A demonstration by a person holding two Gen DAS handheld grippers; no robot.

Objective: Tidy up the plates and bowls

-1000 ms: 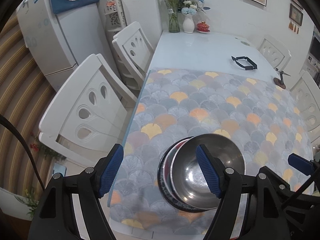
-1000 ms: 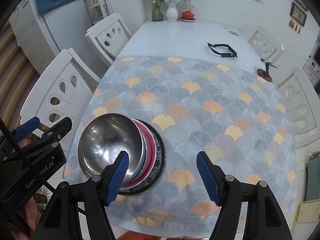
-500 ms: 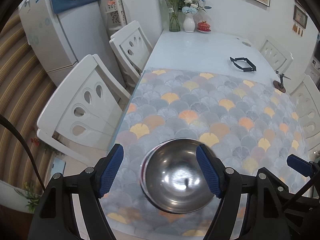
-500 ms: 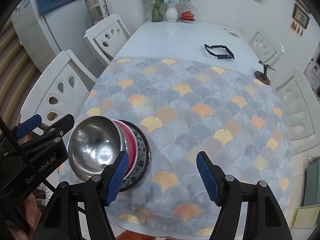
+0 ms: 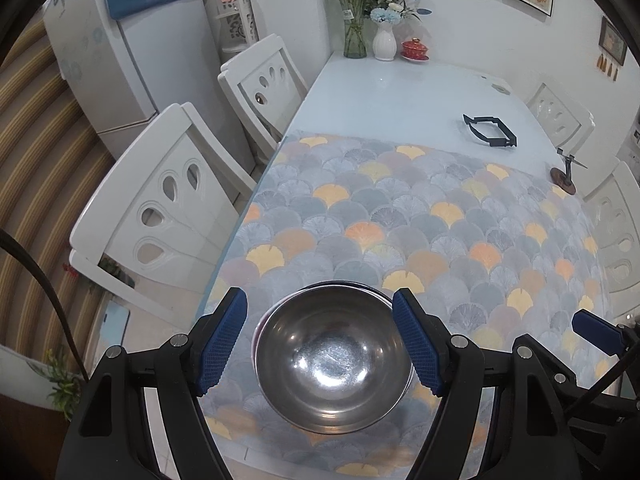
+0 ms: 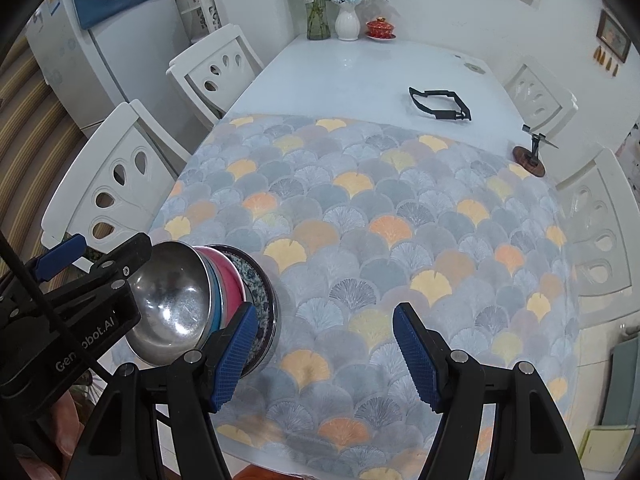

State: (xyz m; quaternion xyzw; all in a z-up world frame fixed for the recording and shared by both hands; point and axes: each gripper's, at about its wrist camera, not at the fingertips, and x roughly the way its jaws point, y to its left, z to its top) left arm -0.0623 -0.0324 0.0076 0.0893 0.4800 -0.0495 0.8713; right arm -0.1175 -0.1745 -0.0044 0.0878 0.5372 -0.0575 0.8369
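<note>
Hovering my left tool [image 5: 320, 344], spread apart, around the steel bowl [image 5: 334, 358]; my right tool [image 6: 326, 350] gapes beside the stack.

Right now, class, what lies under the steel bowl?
Under the steel bowl sit a blue rim, a pink bowl and a dark patterned plate. Their insides are covered; anything else in the stack is hidden.

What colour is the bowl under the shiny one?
Pink bowl, seen best in the right wrist view.

Steel bowl [image 6: 172, 304] atop pink bowl [image 6: 228, 276], patterned plate [image 6: 260, 292]; R gripper [image 6: 325, 354] fingers apart over mat [image 6: 380, 220].
</note>
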